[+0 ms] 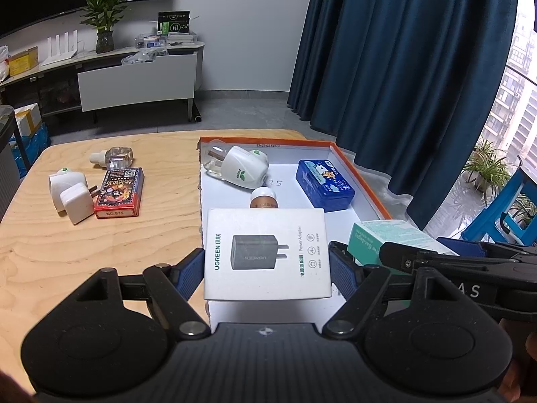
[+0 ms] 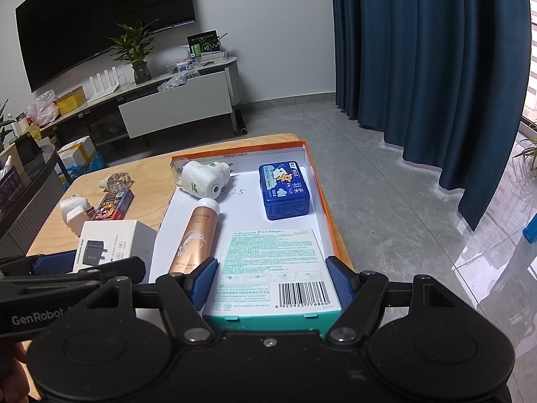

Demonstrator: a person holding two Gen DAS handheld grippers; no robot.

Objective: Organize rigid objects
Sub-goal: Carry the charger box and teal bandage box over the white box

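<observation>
My left gripper [image 1: 267, 262] is shut on a white power adapter box [image 1: 266, 252], held over the near end of the orange-rimmed white tray [image 1: 364, 181]. My right gripper [image 2: 272, 268] is shut on a teal adhesive bandage box [image 2: 273, 262], held over the tray's near right corner. In the tray [image 2: 322, 201] lie a white plug-in device [image 2: 201, 178], a blue tin [image 2: 285, 189] and a rose-gold tube [image 2: 196, 238]. Each gripper shows at the edge of the other's view.
On the wooden table [image 1: 67, 252] left of the tray lie a card pack [image 1: 119, 193], two white plugs [image 1: 72, 194] and a clear bottle [image 1: 115, 156]. Behind stand a TV cabinet [image 1: 134, 80] and a blue curtain [image 1: 402, 67]. A blue chair [image 1: 503, 211] is at right.
</observation>
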